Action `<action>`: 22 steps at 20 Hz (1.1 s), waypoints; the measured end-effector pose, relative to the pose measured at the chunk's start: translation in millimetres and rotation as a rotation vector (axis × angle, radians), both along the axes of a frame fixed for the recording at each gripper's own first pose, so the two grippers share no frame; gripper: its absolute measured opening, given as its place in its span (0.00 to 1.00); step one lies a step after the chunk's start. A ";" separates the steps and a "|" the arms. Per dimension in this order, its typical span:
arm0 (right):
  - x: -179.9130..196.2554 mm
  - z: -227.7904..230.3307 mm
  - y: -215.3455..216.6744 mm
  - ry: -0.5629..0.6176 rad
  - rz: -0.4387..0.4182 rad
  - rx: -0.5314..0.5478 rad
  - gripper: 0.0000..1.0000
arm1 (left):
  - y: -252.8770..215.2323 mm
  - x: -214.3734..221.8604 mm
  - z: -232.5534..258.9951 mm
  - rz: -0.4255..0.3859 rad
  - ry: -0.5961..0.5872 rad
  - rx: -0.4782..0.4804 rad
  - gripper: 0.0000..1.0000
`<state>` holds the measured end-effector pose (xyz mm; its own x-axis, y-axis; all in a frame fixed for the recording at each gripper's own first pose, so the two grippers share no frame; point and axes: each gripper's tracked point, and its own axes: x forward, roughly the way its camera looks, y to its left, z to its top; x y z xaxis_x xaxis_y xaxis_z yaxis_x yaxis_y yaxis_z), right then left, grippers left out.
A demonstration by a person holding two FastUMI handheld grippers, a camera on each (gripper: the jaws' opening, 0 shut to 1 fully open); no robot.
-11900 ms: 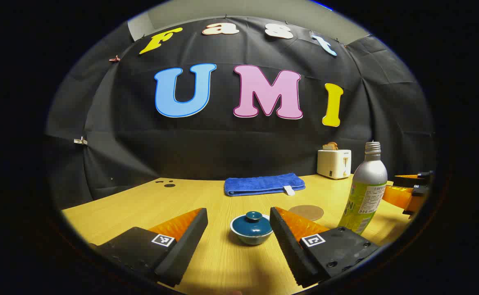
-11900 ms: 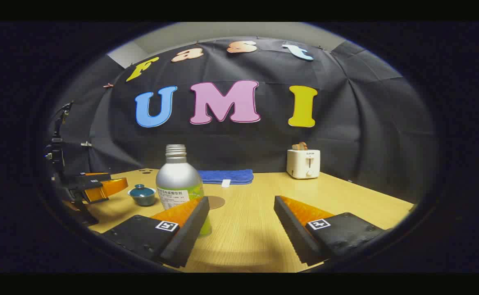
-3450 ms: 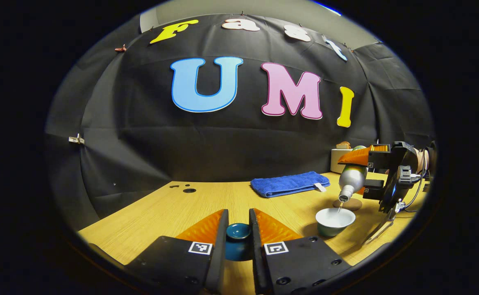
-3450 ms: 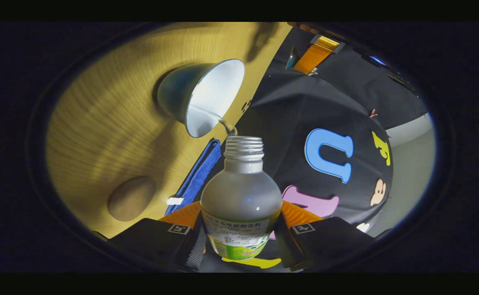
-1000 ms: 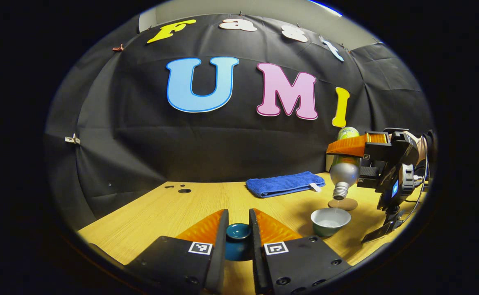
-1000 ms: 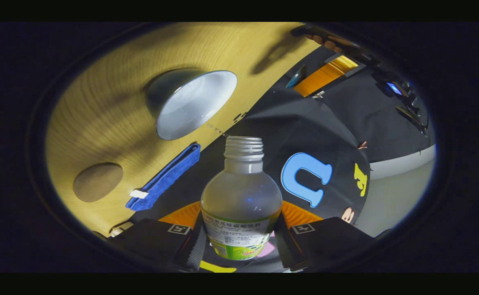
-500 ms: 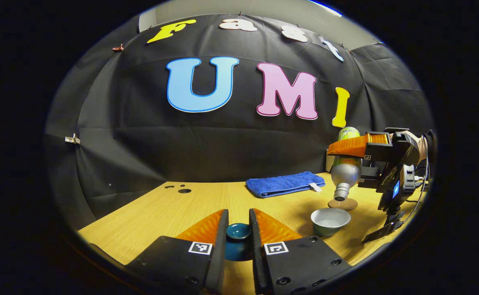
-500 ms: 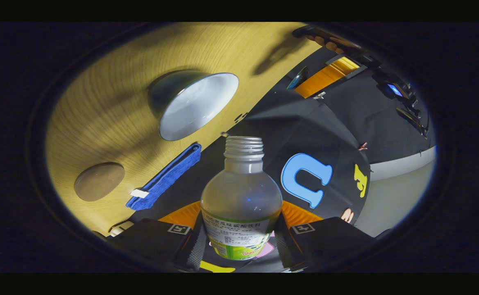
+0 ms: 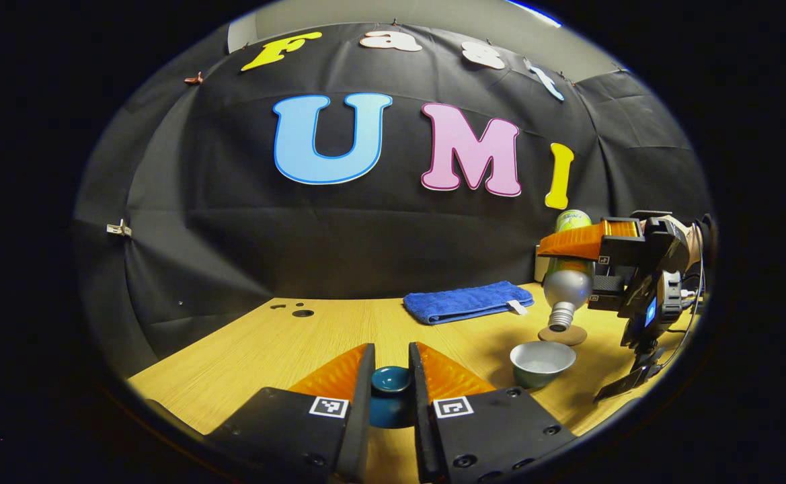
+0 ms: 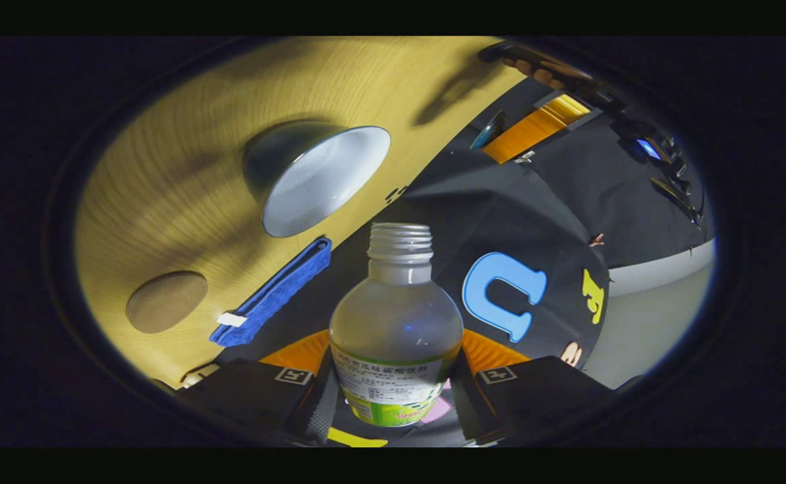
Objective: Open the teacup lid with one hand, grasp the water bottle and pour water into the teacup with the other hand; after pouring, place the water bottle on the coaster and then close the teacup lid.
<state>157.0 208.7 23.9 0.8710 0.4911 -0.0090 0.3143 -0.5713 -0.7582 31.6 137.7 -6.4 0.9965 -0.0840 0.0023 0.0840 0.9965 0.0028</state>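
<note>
Left gripper view. Left gripper (image 9: 391,376): low over the near part of the counter (image 9: 285,343), jaws pinching the teacup lid (image 9: 390,380) by its knob, one on each side. Teacup (image 9: 542,361): uncovered, standing to the right of the lid and well apart from it, some way in from the counter's near edge. Coaster (image 9: 563,334): round, flat, just behind the teacup. Water bottle (image 9: 566,282): tipped mouth-down above the coaster, held from the right by the right gripper (image 9: 584,265). Blue towel (image 9: 468,302): folded, near the counter's back edge. Open wood runs from the lid back to the dark holes (image 9: 296,310) at the rear left.

Right gripper view (rolled over). Right gripper (image 10: 393,386): jaws pressed on the water bottle (image 10: 396,336) at its labelled body, neck pointing away. Teacup (image 10: 319,176): pale inside, off to one side of the bottle mouth. Coaster (image 10: 167,301): bare. Blue towel (image 10: 273,292): along the counter (image 10: 184,181) edge. Left gripper (image 10: 534,124): far side.
</note>
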 end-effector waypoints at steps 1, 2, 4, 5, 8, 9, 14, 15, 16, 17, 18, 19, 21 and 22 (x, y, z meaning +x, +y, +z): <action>-0.2 0.7 -0.4 -0.001 0.000 0.003 0.74 | 0.2 -0.3 0.3 0.000 0.000 0.000 0.33; -0.8 3.2 -1.8 -0.004 -0.003 0.012 0.74 | 0.1 -0.4 0.7 0.000 0.000 0.000 0.32; -1.6 8.0 -6.7 0.007 -0.017 0.054 0.74 | 0.1 -0.2 0.6 0.000 0.000 0.000 0.32; -3.0 10.0 -9.2 0.019 -0.028 0.089 0.74 | 0.2 -0.4 0.1 0.000 0.000 0.000 0.32; -9.9 19.4 -21.3 0.041 -0.081 0.241 0.74 | 0.5 -0.8 0.3 0.000 0.000 0.000 0.32; -12.9 22.3 -25.2 0.055 -0.098 0.316 0.74 | 0.0 -0.5 0.1 0.000 0.000 0.000 0.32; -27.4 23.4 -50.3 0.253 -0.202 0.727 0.74 | 0.0 -0.2 0.4 0.001 0.000 0.000 0.34; -30.0 23.0 -54.8 0.293 -0.216 0.813 0.74 | 0.7 -0.5 0.2 0.004 0.000 0.000 0.31; -32.6 22.5 -59.1 0.335 -0.230 0.905 0.74 | 1.9 -0.3 0.1 0.008 0.000 0.000 0.32; -32.0 19.9 -62.9 0.382 -0.242 0.999 0.74 | 2.0 -0.5 -0.2 0.011 0.000 0.000 0.32; -33.4 20.2 -64.4 0.428 -0.252 1.099 0.74 | 2.4 -0.9 0.2 0.013 -0.001 0.000 0.32; -35.2 22.4 -67.3 0.476 -0.255 1.204 0.75 | 2.5 -0.2 -0.4 0.015 -0.001 0.001 0.32; -36.8 33.0 -76.3 0.541 -0.256 1.392 0.75 | 3.8 -0.5 -0.2 0.021 -0.001 0.001 0.32; -36.3 39.5 -81.8 0.556 -0.250 1.476 0.75 | 4.2 -0.5 0.0 0.022 -0.001 0.001 0.32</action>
<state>120.7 126.9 63.4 0.9781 0.2082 -0.0065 -0.1622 0.7414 -0.6512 31.2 141.9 -6.4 0.9981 -0.0617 0.0028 0.0617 0.9981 0.0033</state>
